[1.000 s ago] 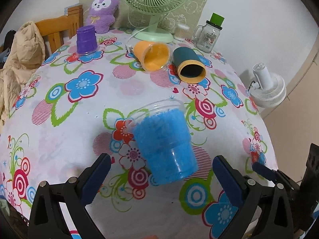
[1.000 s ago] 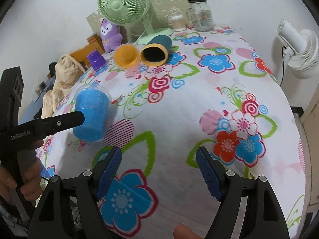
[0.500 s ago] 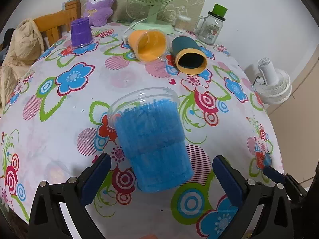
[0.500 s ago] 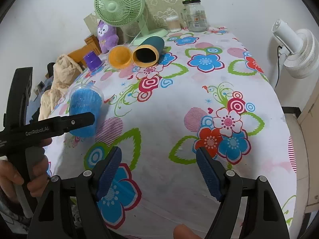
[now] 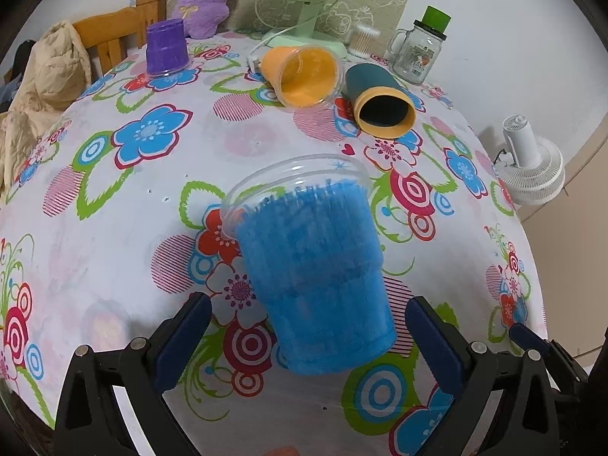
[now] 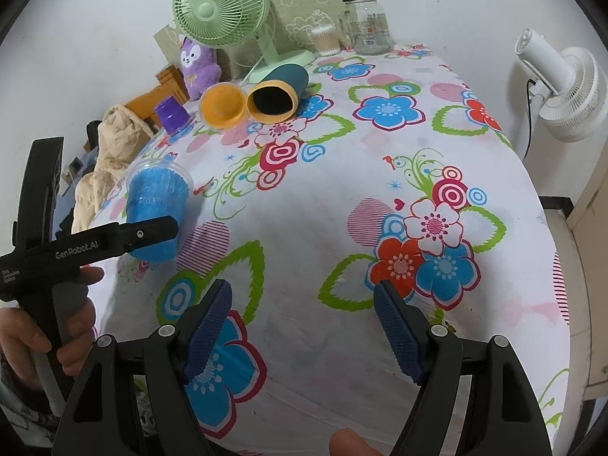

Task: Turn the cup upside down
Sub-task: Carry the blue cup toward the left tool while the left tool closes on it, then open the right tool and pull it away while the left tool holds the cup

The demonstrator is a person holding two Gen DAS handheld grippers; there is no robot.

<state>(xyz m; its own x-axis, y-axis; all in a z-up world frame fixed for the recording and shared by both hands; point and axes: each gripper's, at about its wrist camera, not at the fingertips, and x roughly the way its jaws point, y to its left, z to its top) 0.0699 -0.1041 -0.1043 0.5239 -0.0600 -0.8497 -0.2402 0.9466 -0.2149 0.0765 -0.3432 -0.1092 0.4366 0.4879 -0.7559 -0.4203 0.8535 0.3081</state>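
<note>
left wrist view showing the blue cup (image 5: 315,285) lying on its side on the flowered surface (image 5: 114,228), clear rim pointing away toward the far end, base pointing back toward the camera. sitting between the two pads of the left claw (image 5: 307,336), yet not being touched by either: gaps showing on both sides, so jaws standing wide and holding nothing. judging from this, standing at the approach stage, with the grasp not yet made.

right wrist view showing the same cup (image 6: 157,212) near the left edge of the surface (image 6: 304,209), partly hidden behind one finger of the left claw (image 6: 152,233). right claw (image 6: 302,328) hovering over bare cloth well apart from the cup, jaws wide, gripping nothing, looking idle for now.

toward the far end, lying on their sides just beside each other: an orange cup (image 5: 304,76) and a teal tumbler (image 5: 380,102), mouths facing the camera. standing mouth-down near the far left edge: a purple cup (image 5: 166,51), looking already inverted. green fan (image 6: 224,15) and glass jar (image 5: 418,53) standing behind them.

remaining, as a judgement: closing on the blue cup's body, lifting, turning it rim-down, setting it on the cloth and letting go. cup wall looking thin and flexible, so probably calling for a gentle squeeze; round side possibly rolling away if nudged by one pad first.
</note>
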